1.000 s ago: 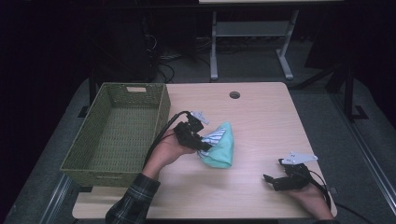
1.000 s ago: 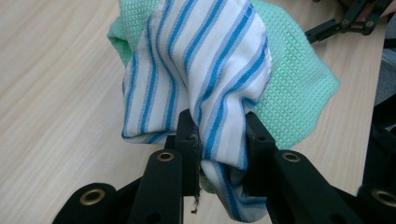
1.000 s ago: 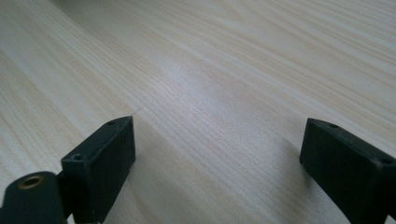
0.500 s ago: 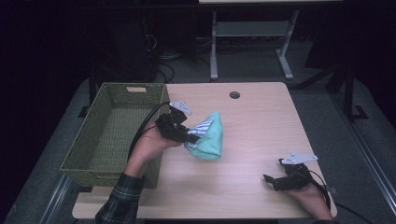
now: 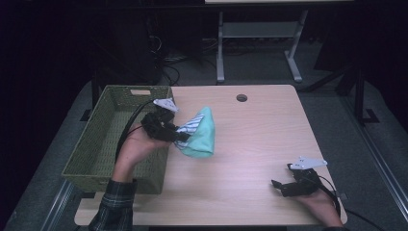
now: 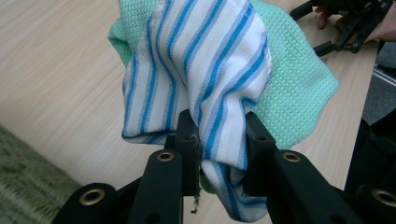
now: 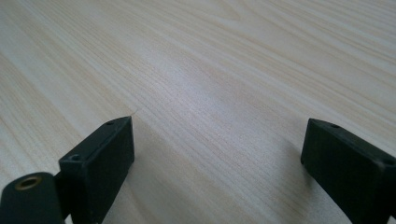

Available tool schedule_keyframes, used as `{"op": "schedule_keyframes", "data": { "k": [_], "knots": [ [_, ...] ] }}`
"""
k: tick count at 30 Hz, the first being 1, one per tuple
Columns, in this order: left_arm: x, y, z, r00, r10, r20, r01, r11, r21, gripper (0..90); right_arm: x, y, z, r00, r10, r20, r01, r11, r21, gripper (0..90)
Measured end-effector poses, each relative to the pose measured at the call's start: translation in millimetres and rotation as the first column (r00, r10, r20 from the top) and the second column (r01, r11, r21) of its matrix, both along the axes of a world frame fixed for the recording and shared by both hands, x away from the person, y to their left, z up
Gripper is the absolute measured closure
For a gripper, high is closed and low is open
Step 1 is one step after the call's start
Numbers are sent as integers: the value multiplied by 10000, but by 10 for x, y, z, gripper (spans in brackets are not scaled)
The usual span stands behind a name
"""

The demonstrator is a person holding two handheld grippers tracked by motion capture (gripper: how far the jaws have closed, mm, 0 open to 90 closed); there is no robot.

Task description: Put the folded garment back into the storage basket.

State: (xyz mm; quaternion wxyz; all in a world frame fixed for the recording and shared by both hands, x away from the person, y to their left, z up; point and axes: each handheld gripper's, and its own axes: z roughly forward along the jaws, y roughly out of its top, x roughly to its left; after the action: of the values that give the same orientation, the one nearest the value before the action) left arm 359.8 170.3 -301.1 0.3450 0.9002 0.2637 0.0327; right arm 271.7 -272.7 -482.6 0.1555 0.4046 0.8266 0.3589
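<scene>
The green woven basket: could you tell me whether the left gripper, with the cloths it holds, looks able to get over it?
Probably yes. The left gripper, shut on the striped cloth and green cloth, is beside the green woven basket, whose top is open.

Left gripper [image 5: 179,138] clamped the cloth bundle [image 5: 199,134] aloft beside the basket's right rim | basket [image 5: 91,144] open-topped at its 9 o'clock, near wall the only barrier | bare tabletop [image 5: 250,144] from 12 to 5 o'clock | right gripper [image 5: 278,185], jaws apart, rested at 4 o'clock, well apart.
</scene>
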Motion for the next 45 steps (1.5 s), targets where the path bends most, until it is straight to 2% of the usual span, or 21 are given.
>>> {"op": "schedule_keyframes", "data": {
  "k": [2, 8, 17, 25, 33, 36, 39, 43, 45],
  "knots": [
    [-1, 59, 20, 10000, 58, 48, -58, 9999, 103, 720, 0, 0, 0, 10000, 0, -1, 0, 10000, 0, 92],
    [-23, 204, 70, 9990, 436, 103, -436, 9990, -18, 720, 0, 0, 0, 10000, -4, -6, 4, 10000, 1, 92],
    [-47, 384, 129, 9971, 732, 229, -733, 9973, 29, 719, 0, 0, 0, 10000, -4, -3, 4, 10000, 0, 92],
    [-86, 634, 206, 9880, 1462, 491, -1464, 9892, 8, 719, 0, 0, 0, 10000, -3, -2, 3, 10000, 0, 92],
    [-100, 879, 221, 9698, 2354, 636, -2362, 9717, 48, 719, 0, 0, 0, 10000, -1, -1, 1, 10000, -1, 92],
    [-104, 963, 225, 9648, 2555, 619, -2555, 9668, -69, 719, 0, 0, 0, 10000, -1, 1, 1, 10000, -2, 92],
    [-108, 1056, 226, 9570, 2826, 649, -2823, 9592, -142, 718, 0, 0, 0, 10000, -4, -4, 4, 10000, -1, 92],
    [-106, 1196, 205, 9422, 3294, 606, -3290, 9442, -176, 718, 0, 0, 0, 10000, 1, 1, -1, 10000, -4, 92],
    [-103, 1267, 188, 9314, 3585, 632, -3584, 9335, -140, 718, 0, 0, 0, 10000, -1, -1, 1, 10000, -3, 92]
  ]
}}
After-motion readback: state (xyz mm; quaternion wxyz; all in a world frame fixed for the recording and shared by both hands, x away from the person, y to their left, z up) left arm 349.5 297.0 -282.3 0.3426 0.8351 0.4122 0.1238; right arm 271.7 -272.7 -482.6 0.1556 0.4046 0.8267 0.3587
